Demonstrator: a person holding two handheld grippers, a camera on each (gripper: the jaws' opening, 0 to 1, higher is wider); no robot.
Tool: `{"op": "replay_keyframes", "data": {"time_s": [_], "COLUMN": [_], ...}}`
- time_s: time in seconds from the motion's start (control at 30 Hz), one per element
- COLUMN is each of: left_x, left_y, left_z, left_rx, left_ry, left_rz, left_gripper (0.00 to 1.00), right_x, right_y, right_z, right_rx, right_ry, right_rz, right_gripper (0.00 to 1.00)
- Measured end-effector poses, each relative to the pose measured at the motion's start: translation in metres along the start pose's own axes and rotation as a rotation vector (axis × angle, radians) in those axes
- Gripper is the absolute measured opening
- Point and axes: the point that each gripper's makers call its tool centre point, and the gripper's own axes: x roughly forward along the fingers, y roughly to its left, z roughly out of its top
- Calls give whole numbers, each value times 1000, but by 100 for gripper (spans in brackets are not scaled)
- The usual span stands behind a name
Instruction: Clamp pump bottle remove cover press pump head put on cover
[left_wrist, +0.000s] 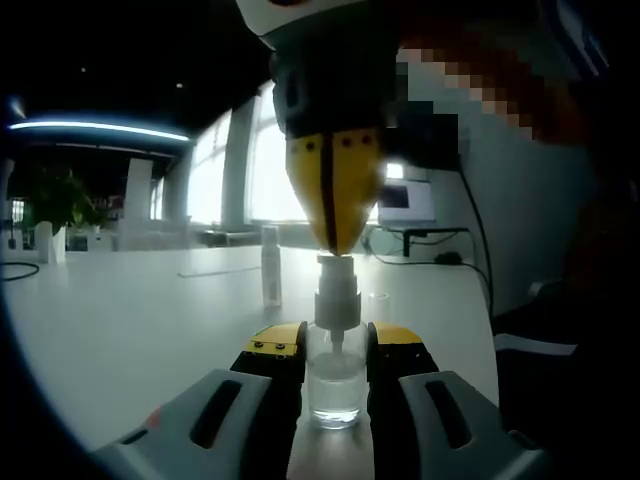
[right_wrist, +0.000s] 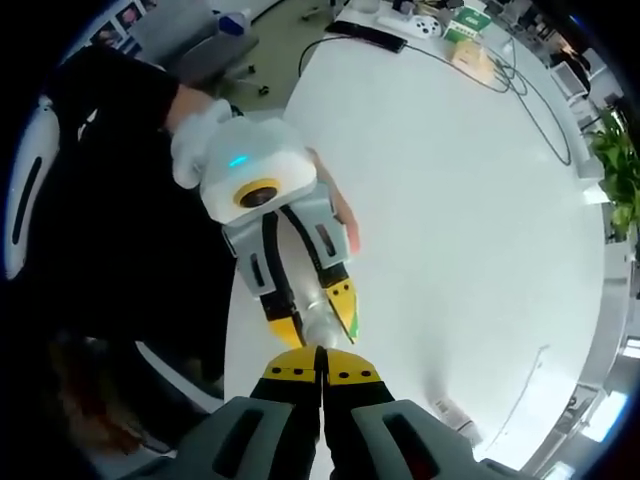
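A clear pump bottle stands on the white table, and my left gripper is shut on its body. Its white pump head is bare. My right gripper comes straight down from above with its yellow jaws shut together, the tip resting on the pump head's top. In the right gripper view, my right gripper points down at the bottle, which sits between the yellow tips of the left gripper. A small clear cover stands just behind the bottle on the right.
A tall slim clear bottle stands farther back on the table. A monitor and cables are at the far edge. A gloved hand holds the left gripper. The table edge runs beside the person. More cables cross the table.
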Motion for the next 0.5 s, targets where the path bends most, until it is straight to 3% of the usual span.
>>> {"op": "replay_keyframes", "data": {"time_s": [0.5], "left_x": [0], "left_y": [2], "left_z": [-1], "left_rx": [1], "left_ry": [-1], "left_rz": [-1], "left_gripper": [15], "right_x": [-5], "right_y": [-1], "right_z": [0], "right_rx": [-5], "right_ry": [-16], "right_rz": [4], "right_gripper": [0]}}
